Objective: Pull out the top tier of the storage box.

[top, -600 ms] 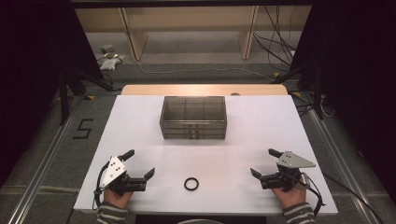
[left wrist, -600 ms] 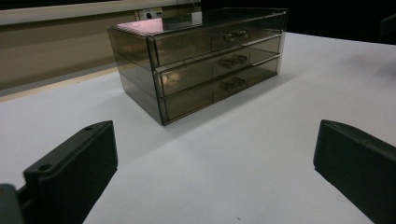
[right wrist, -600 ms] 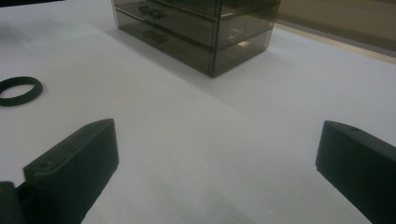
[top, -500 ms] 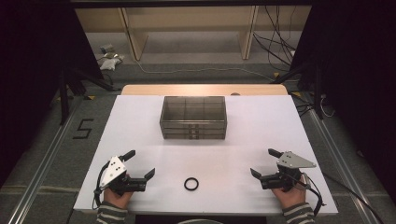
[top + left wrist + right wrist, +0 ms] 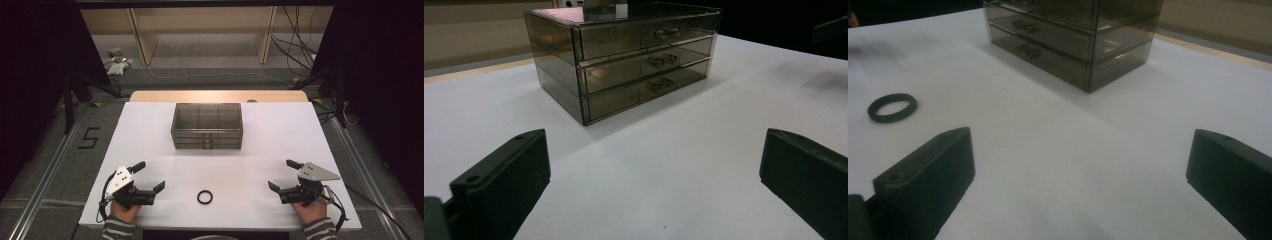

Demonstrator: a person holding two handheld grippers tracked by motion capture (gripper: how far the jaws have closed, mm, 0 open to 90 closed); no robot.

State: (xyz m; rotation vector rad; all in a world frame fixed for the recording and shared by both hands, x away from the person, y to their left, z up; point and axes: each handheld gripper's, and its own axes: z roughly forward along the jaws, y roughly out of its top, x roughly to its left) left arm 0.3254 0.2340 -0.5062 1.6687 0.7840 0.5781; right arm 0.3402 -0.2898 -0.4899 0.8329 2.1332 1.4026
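White counter (image 5: 150, 130), smoky drawer chest (image 5: 207, 126) at its middle, both my claws waiting wide and empty.
My left claw (image 5: 149, 177) and right claw (image 5: 283, 175) rest at the near corners; the small black ring (image 5: 204, 196) lies between them, untouched. I judge this the start: next I must reach in and pinch it. Dim room, grey floor around.
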